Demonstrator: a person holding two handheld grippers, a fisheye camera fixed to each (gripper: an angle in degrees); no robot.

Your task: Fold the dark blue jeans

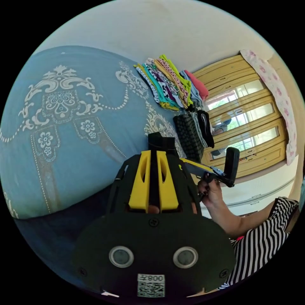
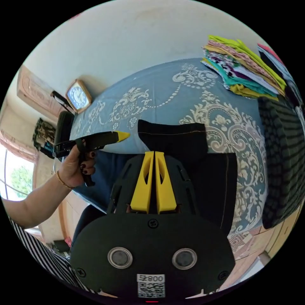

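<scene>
The dark blue jeans (image 2: 178, 141) lie folded in a small stack on the blue patterned bedsheet (image 2: 190, 95), an upper layer over a wider lower one. My right gripper (image 2: 154, 153) is shut, its yellow tips at the jeans' near edge with no cloth seen between them. A hand holds my left gripper (image 2: 122, 136) just left of the jeans, a strip of sheet showing between. In the left gripper view, my left gripper (image 1: 153, 153) has a narrow dark slot between its jaws, and dark jeans cloth (image 1: 161, 141) shows just past the tips. The right gripper (image 1: 190, 164) is beside it.
A pile of bright folded clothes (image 2: 244, 66) and a dark striped pile (image 2: 282, 143) sit on the bed beyond the jeans. A wooden cupboard with mirrors (image 1: 247, 127) stands behind. A clock (image 2: 77, 95) leans on the wall. A person's arm in a striped sleeve (image 1: 260, 235) is near.
</scene>
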